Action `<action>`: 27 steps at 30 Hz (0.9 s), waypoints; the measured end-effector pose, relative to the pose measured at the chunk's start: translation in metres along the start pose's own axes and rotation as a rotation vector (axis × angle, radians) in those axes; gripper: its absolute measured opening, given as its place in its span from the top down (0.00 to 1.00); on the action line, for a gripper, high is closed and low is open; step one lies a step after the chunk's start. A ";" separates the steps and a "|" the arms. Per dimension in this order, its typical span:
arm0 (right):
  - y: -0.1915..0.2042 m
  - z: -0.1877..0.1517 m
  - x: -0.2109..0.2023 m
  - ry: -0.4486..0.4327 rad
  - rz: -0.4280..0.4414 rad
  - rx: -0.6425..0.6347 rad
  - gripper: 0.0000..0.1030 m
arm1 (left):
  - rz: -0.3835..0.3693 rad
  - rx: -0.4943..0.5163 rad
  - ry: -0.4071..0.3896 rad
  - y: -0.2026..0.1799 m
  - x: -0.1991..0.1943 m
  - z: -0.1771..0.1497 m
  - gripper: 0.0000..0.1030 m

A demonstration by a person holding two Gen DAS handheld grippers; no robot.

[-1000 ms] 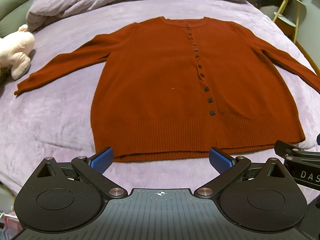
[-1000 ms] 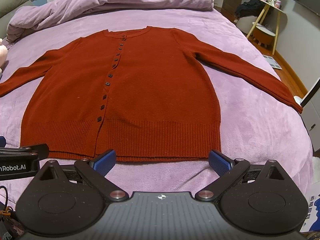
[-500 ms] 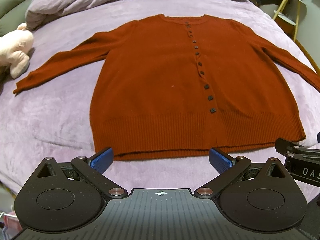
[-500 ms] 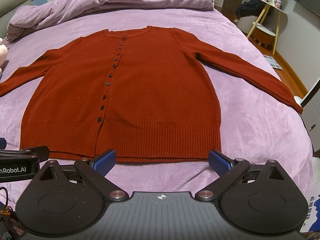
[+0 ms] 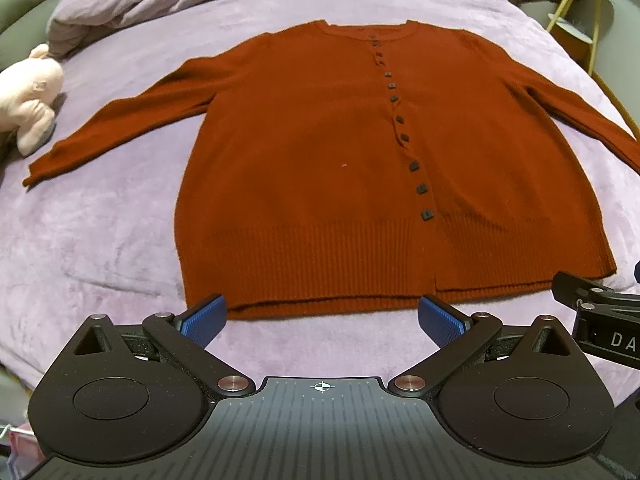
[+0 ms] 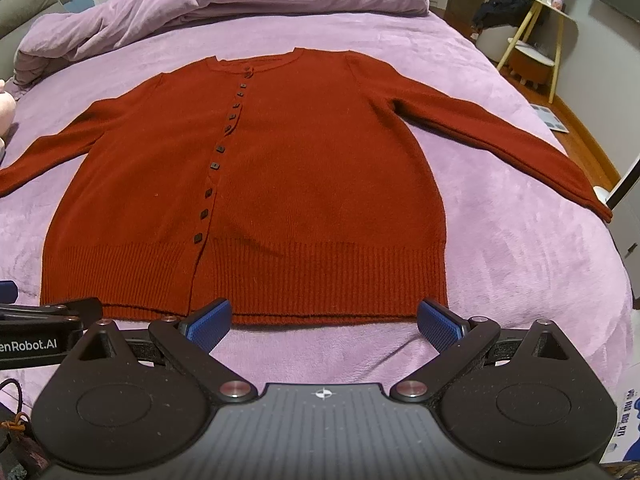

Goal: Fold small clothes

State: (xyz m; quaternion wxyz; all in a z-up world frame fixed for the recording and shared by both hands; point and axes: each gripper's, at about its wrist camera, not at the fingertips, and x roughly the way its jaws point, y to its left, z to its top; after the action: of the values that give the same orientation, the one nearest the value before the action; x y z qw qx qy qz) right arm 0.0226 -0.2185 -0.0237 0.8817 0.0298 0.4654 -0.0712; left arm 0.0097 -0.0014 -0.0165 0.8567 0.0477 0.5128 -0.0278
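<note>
A rust-red buttoned cardigan (image 5: 320, 168) (image 6: 280, 168) lies flat and face up on the purple bed, both sleeves spread out to the sides and its ribbed hem toward me. My left gripper (image 5: 322, 318) hovers open just in front of the hem's left half, blue fingertips wide apart with nothing between them. My right gripper (image 6: 324, 320) is open too, hanging just before the hem's right half. Each gripper's side shows at the edge of the other's view.
A rumpled purple duvet (image 6: 224, 0) is heaped at the head of the bed. A pink plush toy (image 5: 32, 96) lies by the left sleeve cuff. A yellow-legged side table (image 6: 536, 36) stands on the floor to the right of the bed.
The left view has shifted slightly: the hem now sits a little higher in it, farther from the fingertips. The right gripper has stayed almost still. Both stayed open.
</note>
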 end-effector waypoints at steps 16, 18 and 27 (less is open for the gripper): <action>-0.075 -0.006 0.006 -0.423 0.332 0.214 0.04 | -0.204 -0.052 -0.119 0.008 0.019 0.022 0.00; -0.100 0.002 0.017 -0.443 0.270 0.274 0.04 | -0.189 -0.049 -0.110 0.004 0.027 0.033 0.00; -0.306 0.013 0.112 -0.452 0.121 1.007 0.56 | -0.219 -0.131 -0.110 -0.007 0.076 0.078 0.00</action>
State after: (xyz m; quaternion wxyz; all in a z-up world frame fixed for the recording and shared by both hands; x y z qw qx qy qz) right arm 0.0480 -0.5336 -0.1047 0.8389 0.4582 0.1707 -0.2389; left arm 0.1129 -0.0172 -0.0478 0.8767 -0.0661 0.4679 -0.0901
